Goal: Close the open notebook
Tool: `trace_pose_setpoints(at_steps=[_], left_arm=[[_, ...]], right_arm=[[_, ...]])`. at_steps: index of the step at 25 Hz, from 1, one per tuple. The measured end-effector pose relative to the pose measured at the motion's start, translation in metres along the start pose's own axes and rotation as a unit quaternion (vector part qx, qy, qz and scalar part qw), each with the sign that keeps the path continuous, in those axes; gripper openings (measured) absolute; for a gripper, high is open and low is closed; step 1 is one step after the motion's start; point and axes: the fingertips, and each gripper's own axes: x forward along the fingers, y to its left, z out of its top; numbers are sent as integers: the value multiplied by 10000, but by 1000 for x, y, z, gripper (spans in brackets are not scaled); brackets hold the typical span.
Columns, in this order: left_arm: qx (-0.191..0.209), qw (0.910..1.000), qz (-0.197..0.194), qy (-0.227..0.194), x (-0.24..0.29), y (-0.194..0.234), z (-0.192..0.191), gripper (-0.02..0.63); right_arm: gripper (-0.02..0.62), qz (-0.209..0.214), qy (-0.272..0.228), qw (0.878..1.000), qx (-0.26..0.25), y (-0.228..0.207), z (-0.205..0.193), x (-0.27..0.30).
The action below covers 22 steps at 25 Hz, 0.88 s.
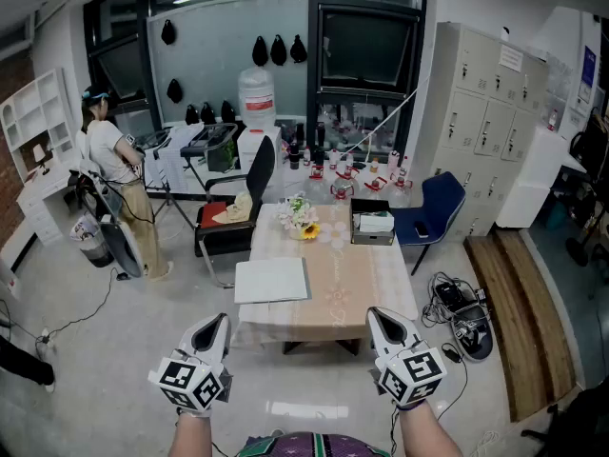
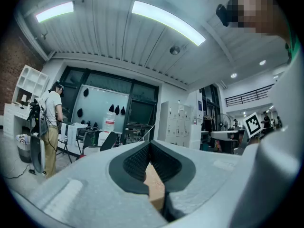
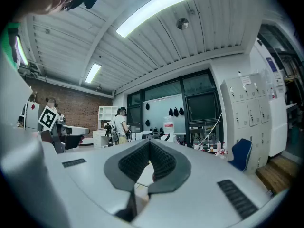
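The left gripper (image 1: 217, 324) has its jaws brought together: in the left gripper view the ribbed pads (image 2: 137, 163) meet at their tips, leaving only a teardrop gap lower down, through which a tan strip of the table shows. Nothing is clamped there. The right gripper (image 1: 381, 317) stands the same way, its pads (image 3: 164, 163) touching at the tips and holding nothing. Both grippers hang over the floor in front of the table (image 1: 366, 284), apart from it, with their tips aimed toward its near edge.

The notebook (image 1: 271, 280) lies flat on the near left part of the table, white face up, close to the front edge and in line with the left gripper. Its long axis runs across the table from left to right, turned very slightly, right end a touch farther away (the fold between its pages is too small to make out).

A bunch of flowers (image 1: 303, 219) and a black box (image 1: 371, 223) stand on the far half, well apart from the notebook.
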Motion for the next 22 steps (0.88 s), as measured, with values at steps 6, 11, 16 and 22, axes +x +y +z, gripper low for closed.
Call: trace_pose_setpoints(at_steps=[6, 11, 16, 22], left_arm=[[-6, 10000, -8, 22, 0, 3, -3, 17], [-25, 10000, -36, 14, 1, 4, 0, 17], [-41, 10000, -54, 5, 0, 5, -1, 17], [-83, 10000, -12, 47, -2, 10, -11, 17]], right_arm=[[0, -2, 4, 10000, -15, 3, -2, 2], [0, -9, 11, 10000, -4, 5, 0, 2], [0, -7, 9, 10000, -35, 8, 1, 3], [0, 17, -135, 9998, 154, 10, -1, 4]])
